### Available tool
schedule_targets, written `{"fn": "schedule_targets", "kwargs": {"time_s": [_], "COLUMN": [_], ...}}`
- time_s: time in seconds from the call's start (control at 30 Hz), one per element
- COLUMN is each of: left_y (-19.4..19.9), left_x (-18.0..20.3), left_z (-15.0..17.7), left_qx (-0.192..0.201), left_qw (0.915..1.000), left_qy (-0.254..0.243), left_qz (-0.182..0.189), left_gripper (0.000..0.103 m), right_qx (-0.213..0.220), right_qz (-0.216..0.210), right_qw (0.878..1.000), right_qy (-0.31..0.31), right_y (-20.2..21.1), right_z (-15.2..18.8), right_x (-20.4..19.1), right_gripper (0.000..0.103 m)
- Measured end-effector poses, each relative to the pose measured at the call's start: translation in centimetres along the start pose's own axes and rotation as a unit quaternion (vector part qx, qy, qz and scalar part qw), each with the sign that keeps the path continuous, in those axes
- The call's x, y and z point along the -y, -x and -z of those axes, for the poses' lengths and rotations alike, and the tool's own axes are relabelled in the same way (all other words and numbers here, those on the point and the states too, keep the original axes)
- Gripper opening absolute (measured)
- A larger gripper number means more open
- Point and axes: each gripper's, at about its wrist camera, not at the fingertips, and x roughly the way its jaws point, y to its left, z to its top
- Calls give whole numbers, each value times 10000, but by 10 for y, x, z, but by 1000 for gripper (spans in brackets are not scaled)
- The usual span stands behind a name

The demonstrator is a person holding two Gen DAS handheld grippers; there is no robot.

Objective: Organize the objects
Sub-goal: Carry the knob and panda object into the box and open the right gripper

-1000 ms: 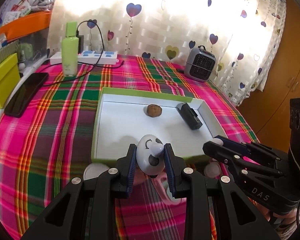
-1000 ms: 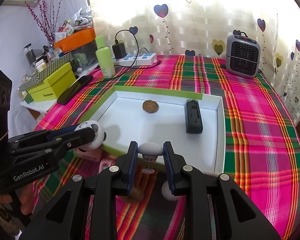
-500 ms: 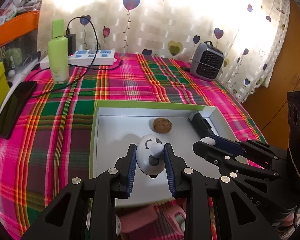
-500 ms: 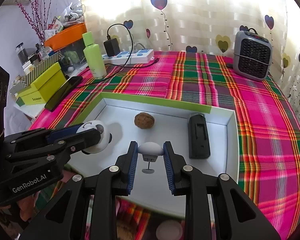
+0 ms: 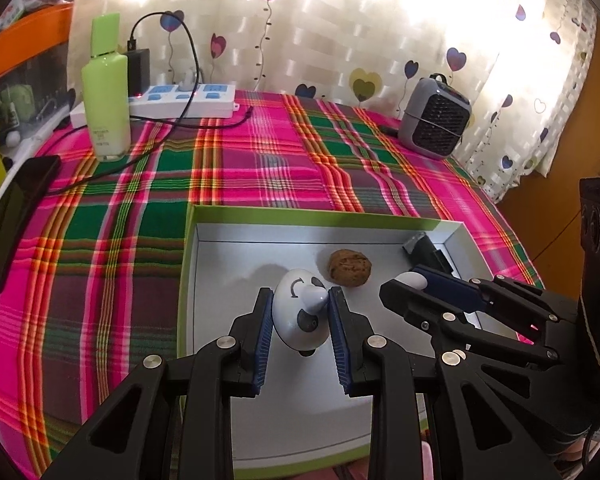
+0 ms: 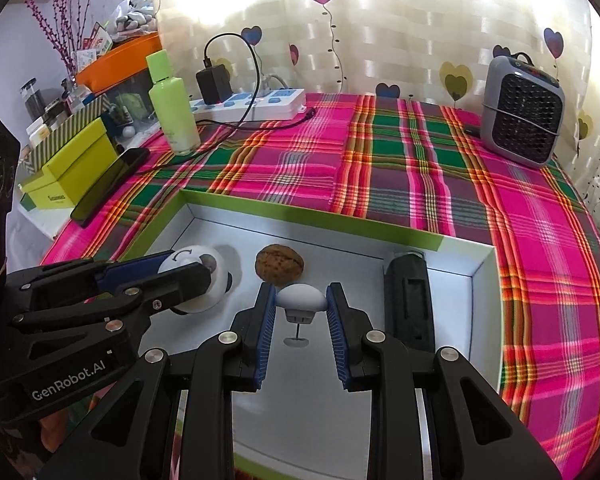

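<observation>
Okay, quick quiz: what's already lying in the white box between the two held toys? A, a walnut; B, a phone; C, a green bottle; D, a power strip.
A: a brown walnut lies on the floor of the white box, beside a black device.

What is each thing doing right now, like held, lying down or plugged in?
left gripper: shut on the white round toy, above the box
right gripper: shut on the small white mushroom piece
box: open, no lid
walnut: resting in box
black device: lying flat in box
green bottle: upright, capped
charger: plugged into the power strip
</observation>
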Motion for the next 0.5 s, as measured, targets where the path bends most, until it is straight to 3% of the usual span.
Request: {"fn": "schedule_targets", "kwargs": {"time_s": [0.5], "left_y": [-11], "left_x": [-3], "left_z": [-4], "left_qx": [-103], "left_qw": [9999], "left_qy": [7], "left_qz": [-100], "left_gripper": [25], "right_qx": [-146], "right_qz": [17], "right_qw": [9999], "right_qy": [14], "right_y": [-13], "right_z": [1], "right_x": [0], "right_gripper": [27]}}
